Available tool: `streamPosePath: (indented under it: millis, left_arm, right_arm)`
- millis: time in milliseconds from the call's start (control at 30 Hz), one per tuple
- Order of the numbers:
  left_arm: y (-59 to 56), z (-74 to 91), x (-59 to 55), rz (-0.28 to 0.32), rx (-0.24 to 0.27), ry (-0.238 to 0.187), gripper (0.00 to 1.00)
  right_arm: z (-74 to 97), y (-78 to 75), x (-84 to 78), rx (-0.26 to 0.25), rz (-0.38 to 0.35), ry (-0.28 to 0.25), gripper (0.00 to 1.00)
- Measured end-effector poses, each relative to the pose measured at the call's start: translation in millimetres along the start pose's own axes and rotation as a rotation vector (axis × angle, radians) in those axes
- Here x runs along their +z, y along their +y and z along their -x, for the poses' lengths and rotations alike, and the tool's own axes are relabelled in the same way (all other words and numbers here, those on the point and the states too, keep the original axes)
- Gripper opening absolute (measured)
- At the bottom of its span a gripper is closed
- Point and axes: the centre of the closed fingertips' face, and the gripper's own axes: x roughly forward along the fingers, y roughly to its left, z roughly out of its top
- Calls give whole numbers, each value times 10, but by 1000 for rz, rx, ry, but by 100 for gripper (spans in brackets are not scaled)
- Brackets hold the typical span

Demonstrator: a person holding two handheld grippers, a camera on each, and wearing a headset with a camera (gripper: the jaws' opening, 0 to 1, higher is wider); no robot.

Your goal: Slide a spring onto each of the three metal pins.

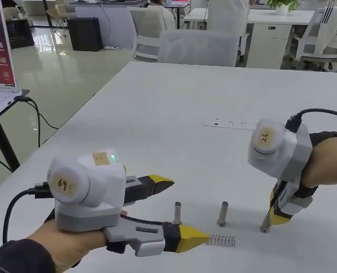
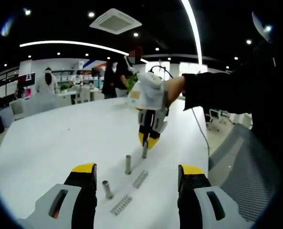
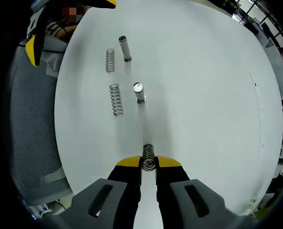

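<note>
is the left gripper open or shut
Open. The left gripper has its yellow-tipped jaws wide apart, gripping nothing; a spring lies loose between them.

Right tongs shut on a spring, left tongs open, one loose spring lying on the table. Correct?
No: two loose springs lie on the table, per the right gripper view. The rest stands: right tongs shut on a spring, left tongs open.

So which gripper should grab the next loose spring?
Left. The left gripper is open, with the nearest loose spring lying just ahead between its jaws; the right gripper is shut on a third spring.
</note>
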Motion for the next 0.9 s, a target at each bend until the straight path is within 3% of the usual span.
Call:
streamPosePath:
  millis: [633, 900]
  left_arm:
    - [-1, -5, -10, 1, 0, 4, 65]
    - [-13, -10, -15, 1, -4, 6, 65]
  right_arm:
    - [-71, 34, -21, 9, 12, 6, 9]
    - [-51, 22, -37, -4, 7, -6, 16]
